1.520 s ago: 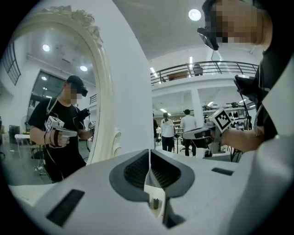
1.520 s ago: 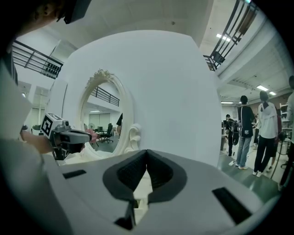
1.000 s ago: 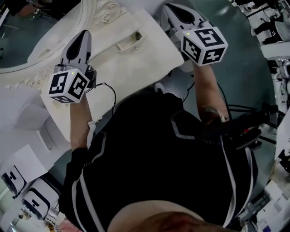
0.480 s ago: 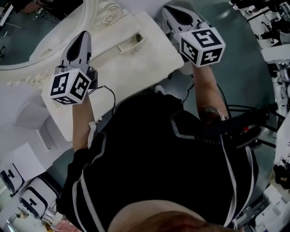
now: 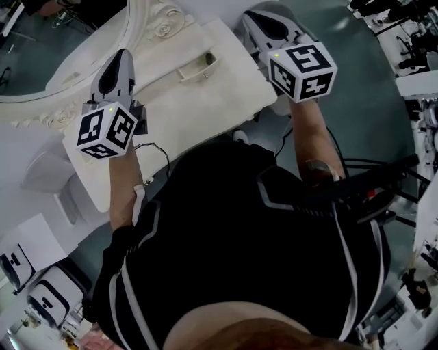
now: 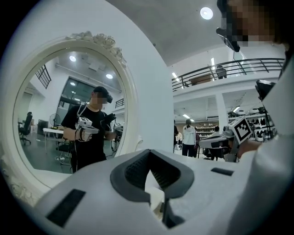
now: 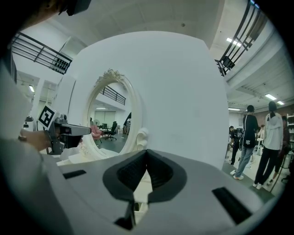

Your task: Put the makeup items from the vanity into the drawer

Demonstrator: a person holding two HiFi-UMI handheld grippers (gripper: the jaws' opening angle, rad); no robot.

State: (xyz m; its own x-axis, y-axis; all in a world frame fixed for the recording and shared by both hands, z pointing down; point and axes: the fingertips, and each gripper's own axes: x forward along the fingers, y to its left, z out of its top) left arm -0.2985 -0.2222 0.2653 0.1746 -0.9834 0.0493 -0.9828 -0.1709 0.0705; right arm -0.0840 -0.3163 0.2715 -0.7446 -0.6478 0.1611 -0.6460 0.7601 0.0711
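White carved scrollwork frames the oval mirror at the far left of the head view, standing on the pale vanity top. Just right of the frame, the left gripper hangs over the top, pointing toward the mirror. In its own view its dark pads meet at the tips with nothing between them, and the mirror glass ahead reflects the person holding both tools.

Further right, a small white oblong item with a dark spot at one end lies flat on the vanity, close to the foot of the mirror frame. What kind of makeup item it is cannot be made out. It sits between the two grippers and apart from both, to the right of the left gripper's tips and to the left of the right gripper.

At the right, the right gripper hovers at the vanity's right edge. Its pads are pressed together and empty too. No drawer can be made out in any view.
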